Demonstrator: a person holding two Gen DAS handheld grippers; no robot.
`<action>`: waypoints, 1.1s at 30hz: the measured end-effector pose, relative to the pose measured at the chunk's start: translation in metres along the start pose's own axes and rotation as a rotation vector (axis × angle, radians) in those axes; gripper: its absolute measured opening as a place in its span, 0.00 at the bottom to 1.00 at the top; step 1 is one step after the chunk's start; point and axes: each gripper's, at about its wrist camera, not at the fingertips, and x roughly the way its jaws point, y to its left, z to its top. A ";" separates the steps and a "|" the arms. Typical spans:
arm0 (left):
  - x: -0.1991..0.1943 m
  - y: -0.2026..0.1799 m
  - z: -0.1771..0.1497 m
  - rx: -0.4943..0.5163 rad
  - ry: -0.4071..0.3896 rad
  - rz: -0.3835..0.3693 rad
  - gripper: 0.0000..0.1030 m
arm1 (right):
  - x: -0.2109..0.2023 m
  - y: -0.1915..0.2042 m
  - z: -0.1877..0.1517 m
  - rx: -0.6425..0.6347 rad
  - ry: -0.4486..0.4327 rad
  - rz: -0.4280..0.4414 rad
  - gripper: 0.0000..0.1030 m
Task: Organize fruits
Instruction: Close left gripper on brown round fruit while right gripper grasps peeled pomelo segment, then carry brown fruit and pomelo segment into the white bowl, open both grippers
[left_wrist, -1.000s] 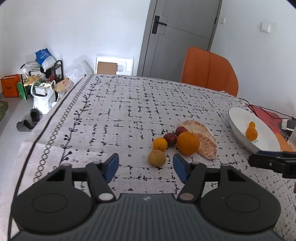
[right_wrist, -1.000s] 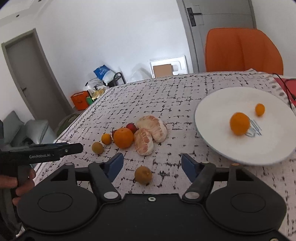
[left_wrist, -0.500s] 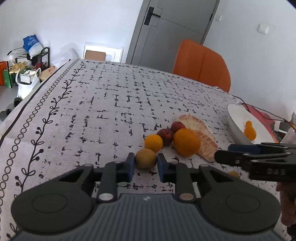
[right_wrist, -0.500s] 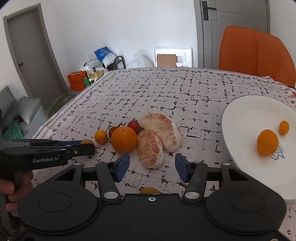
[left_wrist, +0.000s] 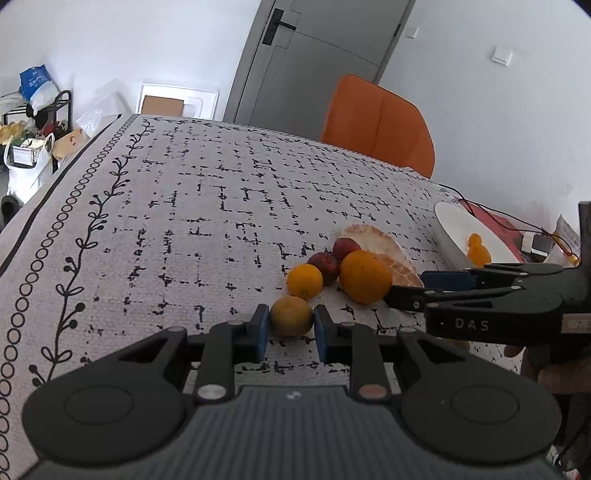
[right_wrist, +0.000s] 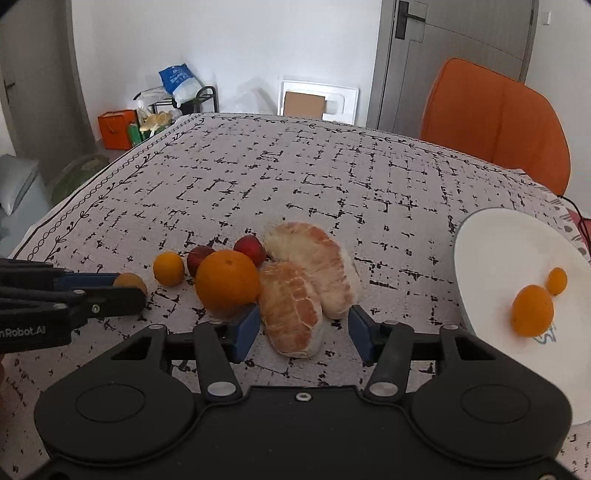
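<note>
My left gripper (left_wrist: 290, 323) is shut on a small dull-yellow citrus fruit (left_wrist: 291, 315) that rests on the patterned tablecloth (left_wrist: 207, 206). The right wrist view shows the same grip from the side, left gripper (right_wrist: 127, 286) on the fruit. My right gripper (right_wrist: 301, 328) has its jaws closing around the near one of two peeled pomelo segments (right_wrist: 291, 306). A gap still shows at its right pad (right_wrist: 360, 328). Beside them lie a big orange (right_wrist: 227, 280), a small orange (right_wrist: 168, 268) and two red plums (right_wrist: 251, 249).
A white plate (right_wrist: 491, 251) at the right holds two oranges (right_wrist: 532, 310). An orange chair (right_wrist: 495, 118) stands at the table's far side. Red cables and small items (left_wrist: 532, 240) lie past the plate. Bags and a rack (right_wrist: 177, 92) sit on the floor at the back left.
The left gripper came down and shut on the small dull-yellow fruit. The right gripper swung left from the plate to the pomelo segments, and its jaws narrowed.
</note>
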 end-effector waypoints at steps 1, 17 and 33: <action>-0.001 -0.002 0.000 0.006 -0.001 -0.001 0.24 | 0.001 -0.001 -0.001 0.004 0.005 0.003 0.45; -0.022 -0.037 -0.008 0.007 -0.086 0.095 0.24 | -0.039 -0.022 -0.014 -0.003 -0.094 0.111 0.27; -0.021 -0.088 -0.005 0.077 -0.136 0.074 0.24 | -0.093 -0.077 -0.035 0.109 -0.253 0.099 0.25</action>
